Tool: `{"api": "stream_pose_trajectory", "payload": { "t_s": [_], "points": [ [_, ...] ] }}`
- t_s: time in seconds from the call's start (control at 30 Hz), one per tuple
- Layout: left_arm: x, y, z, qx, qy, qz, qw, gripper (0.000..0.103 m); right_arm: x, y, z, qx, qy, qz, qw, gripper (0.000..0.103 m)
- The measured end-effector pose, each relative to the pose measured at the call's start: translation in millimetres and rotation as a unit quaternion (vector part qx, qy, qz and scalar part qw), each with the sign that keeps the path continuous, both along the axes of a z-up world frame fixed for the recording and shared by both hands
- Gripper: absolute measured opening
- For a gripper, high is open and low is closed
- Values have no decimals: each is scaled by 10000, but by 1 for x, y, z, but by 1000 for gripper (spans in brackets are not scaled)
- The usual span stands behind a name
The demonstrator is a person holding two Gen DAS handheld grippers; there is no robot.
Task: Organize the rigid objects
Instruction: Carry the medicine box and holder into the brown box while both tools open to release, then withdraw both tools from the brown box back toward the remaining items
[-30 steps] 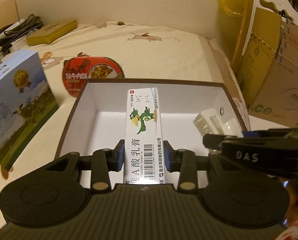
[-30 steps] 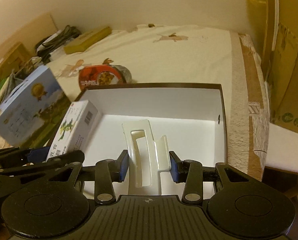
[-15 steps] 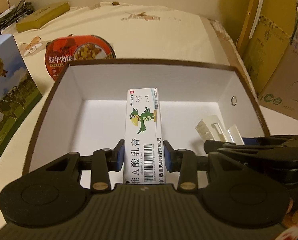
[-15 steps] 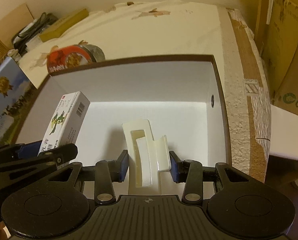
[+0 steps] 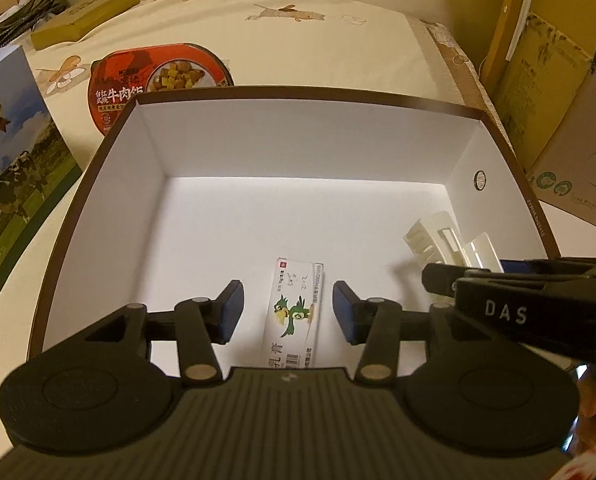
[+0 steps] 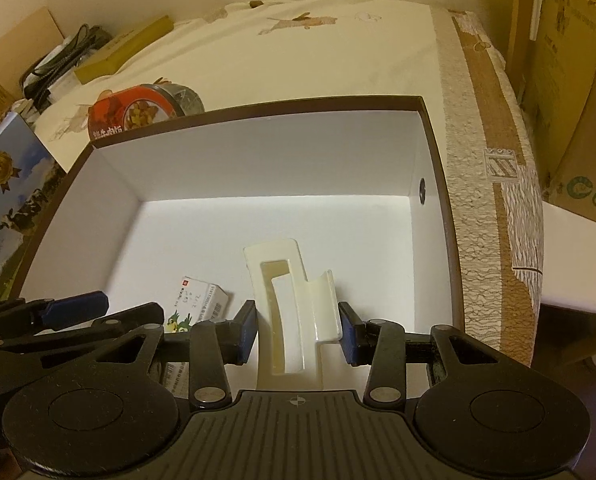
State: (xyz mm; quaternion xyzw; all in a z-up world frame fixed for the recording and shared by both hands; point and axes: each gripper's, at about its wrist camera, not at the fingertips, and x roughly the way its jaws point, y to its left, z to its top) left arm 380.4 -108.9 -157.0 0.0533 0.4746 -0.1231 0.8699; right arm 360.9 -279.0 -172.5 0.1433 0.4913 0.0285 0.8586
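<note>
A cream printed cloth [image 5: 318, 44] covers the surface under a white-lined box [image 5: 306, 140], cardboard cartons [image 5: 554, 80] at right. The left gripper [image 5: 287, 312] is opening around a parrot-printed carton [image 5: 295, 312] lying loose; the right gripper [image 6: 298, 328], marked "DAS", clamps a white plastic piece [image 6: 293, 312].

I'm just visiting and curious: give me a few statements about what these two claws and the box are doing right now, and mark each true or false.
1. The medicine carton lies on the floor of the white box. True.
2. The left claw clamps the carton tightly. False: its jaws are opening and the pads stand clear of the carton between them.
3. The right claw is shut on the cream plastic clip. True.
4. The red food bowl sits inside the box. False: it is outside, behind the far wall.
5. The box is full to the rim. False: only the carton and clip are in it.
</note>
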Motion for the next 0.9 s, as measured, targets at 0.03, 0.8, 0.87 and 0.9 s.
{"api": "stream_pose_trajectory", "payload": {
  "t_s": [0.03,0.8,0.87,0.9],
  "points": [
    [-1,1,0,0,0,2,10000,44,0,-1,0,9,-2,-13,10000,39],
    [-30,35,38,-201,-384,390,9983,51,-30,-18,36,485,-700,-329,9958,67],
    [-39,42,47,-242,-477,499,9973,51,-41,-20,43,613,-771,-326,9946,67],
    [-44,45,51,-277,-493,547,9969,51,-46,-22,46,666,-797,-328,9941,67]
  ]
}}
